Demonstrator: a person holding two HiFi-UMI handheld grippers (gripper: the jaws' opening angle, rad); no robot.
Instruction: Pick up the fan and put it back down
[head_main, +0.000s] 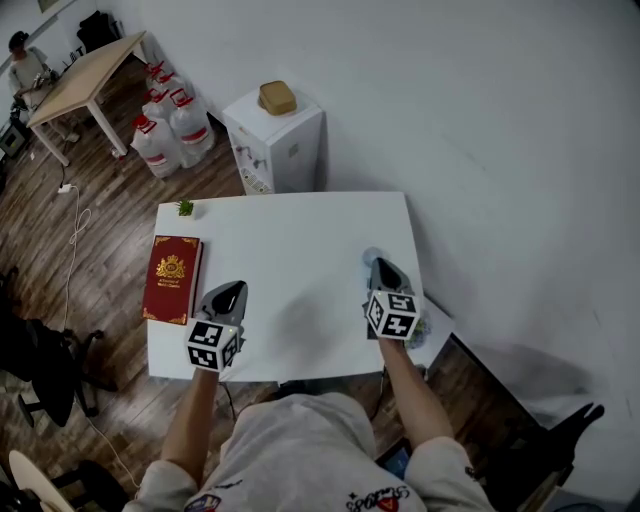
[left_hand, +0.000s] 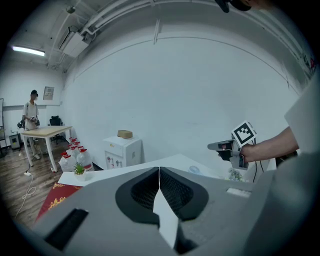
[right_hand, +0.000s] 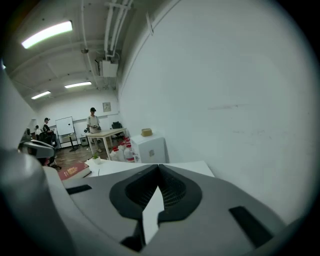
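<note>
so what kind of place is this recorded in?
Probably an office or lab workroom: a wooden desk with a person standing at it, a whiteboard on a stand, and large water jugs on the floor beside a small white cabinet.

White wall (head_main: 480, 120), dark wood floor (head_main: 110, 265), white table (head_main: 290, 240), pale wooden table (head_main: 85, 75), ceiling strip lights (right_hand: 47, 34).

A book (head_main: 172, 279) lies along the worktop's (head_main: 300, 230) left edge, with a small plant (head_main: 185, 208) at its far left corner. Behind the far edge stands a cabinet (head_main: 288, 152) (a box (head_main: 277, 97) sits on top). Jugs (head_main: 170, 125) stand on the floor (head_main: 100, 230) to its left.
</note>
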